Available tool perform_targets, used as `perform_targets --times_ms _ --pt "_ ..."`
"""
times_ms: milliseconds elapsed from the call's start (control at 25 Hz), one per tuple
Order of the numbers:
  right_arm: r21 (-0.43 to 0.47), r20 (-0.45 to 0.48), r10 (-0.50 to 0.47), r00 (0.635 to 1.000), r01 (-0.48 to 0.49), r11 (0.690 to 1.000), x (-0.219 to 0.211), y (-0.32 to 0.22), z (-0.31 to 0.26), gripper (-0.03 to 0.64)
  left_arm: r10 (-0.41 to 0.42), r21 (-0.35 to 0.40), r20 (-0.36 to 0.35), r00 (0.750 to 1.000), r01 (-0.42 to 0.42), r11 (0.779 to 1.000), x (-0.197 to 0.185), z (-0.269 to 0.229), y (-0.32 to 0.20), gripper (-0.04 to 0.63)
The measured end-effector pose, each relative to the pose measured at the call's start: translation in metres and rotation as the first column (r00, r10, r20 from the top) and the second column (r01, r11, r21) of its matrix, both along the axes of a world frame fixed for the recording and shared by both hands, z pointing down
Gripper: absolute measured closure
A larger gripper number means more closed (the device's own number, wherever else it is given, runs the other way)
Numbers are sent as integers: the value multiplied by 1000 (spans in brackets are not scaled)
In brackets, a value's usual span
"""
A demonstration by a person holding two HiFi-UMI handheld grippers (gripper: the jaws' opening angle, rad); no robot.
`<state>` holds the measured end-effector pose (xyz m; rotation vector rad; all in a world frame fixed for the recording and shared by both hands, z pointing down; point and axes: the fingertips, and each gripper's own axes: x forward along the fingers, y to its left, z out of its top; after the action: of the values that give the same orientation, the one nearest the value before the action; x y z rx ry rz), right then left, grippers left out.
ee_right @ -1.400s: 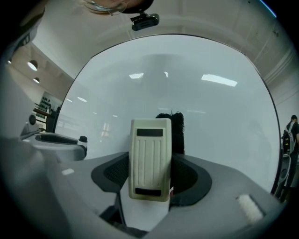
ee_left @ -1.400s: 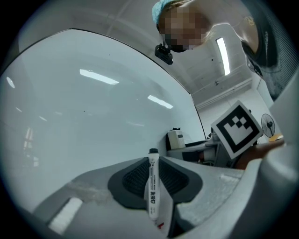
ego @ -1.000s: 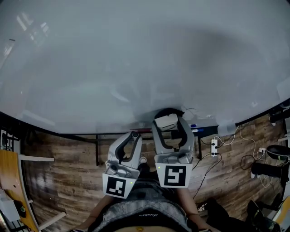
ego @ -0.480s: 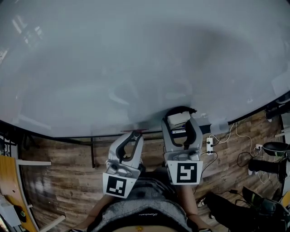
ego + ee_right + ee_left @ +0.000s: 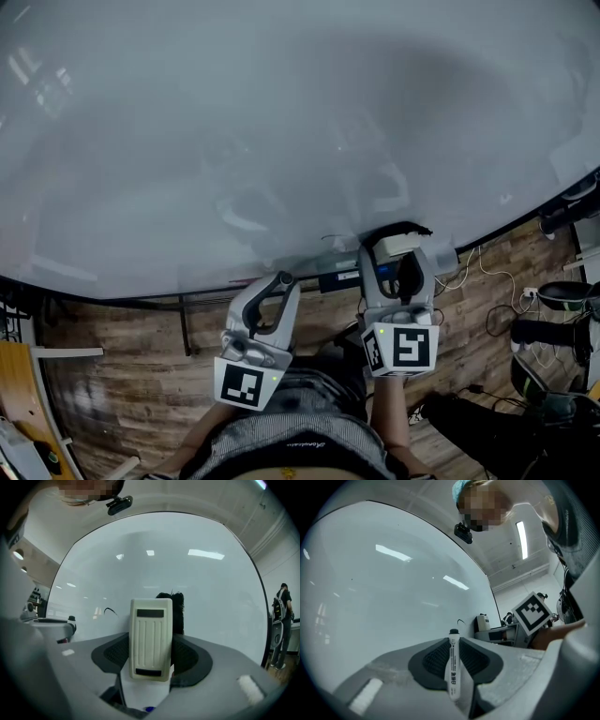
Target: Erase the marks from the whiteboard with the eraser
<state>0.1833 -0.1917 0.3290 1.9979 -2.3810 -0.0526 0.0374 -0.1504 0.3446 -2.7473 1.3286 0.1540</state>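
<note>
The whiteboard (image 5: 281,112) fills the upper head view, pale and mostly blank. A short black curved mark (image 5: 110,611) shows left of the eraser in the right gripper view, and faintly in the head view (image 5: 330,238). My right gripper (image 5: 398,255) is shut on the cream eraser (image 5: 150,639), whose black felt (image 5: 176,613) faces the board near its bottom edge. Lower and left, my left gripper (image 5: 279,283) is shut on a white marker pen (image 5: 453,667) with a black cap, pointing toward the board but apart from it.
A ledge (image 5: 309,281) runs under the board's bottom edge, with a white bottle (image 5: 483,621) on it. Below lies a wooden floor (image 5: 122,394) with cables and a power strip (image 5: 487,281) at right. A person (image 5: 281,620) stands far right.
My right gripper has slid to the right along the board's lower edge with the eraser in it. The left gripper has barely moved.
</note>
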Motion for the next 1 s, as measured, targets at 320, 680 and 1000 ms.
perform_targets --times_ms 320,680,1000 --pt "-36 -38 19 999 -20 999 -9 -3 6 360 -8 -3 4 1000 8 1000 -13 4 0 518" --pt "-151 0 4 1000 -4 988 -34 -1 64 360 -19 -8 29 999 20 1000 -36 9 11 518" --pt "-159 -32 10 999 -15 987 -44 -1 61 360 -24 -21 23 999 25 999 -51 14 15 518"
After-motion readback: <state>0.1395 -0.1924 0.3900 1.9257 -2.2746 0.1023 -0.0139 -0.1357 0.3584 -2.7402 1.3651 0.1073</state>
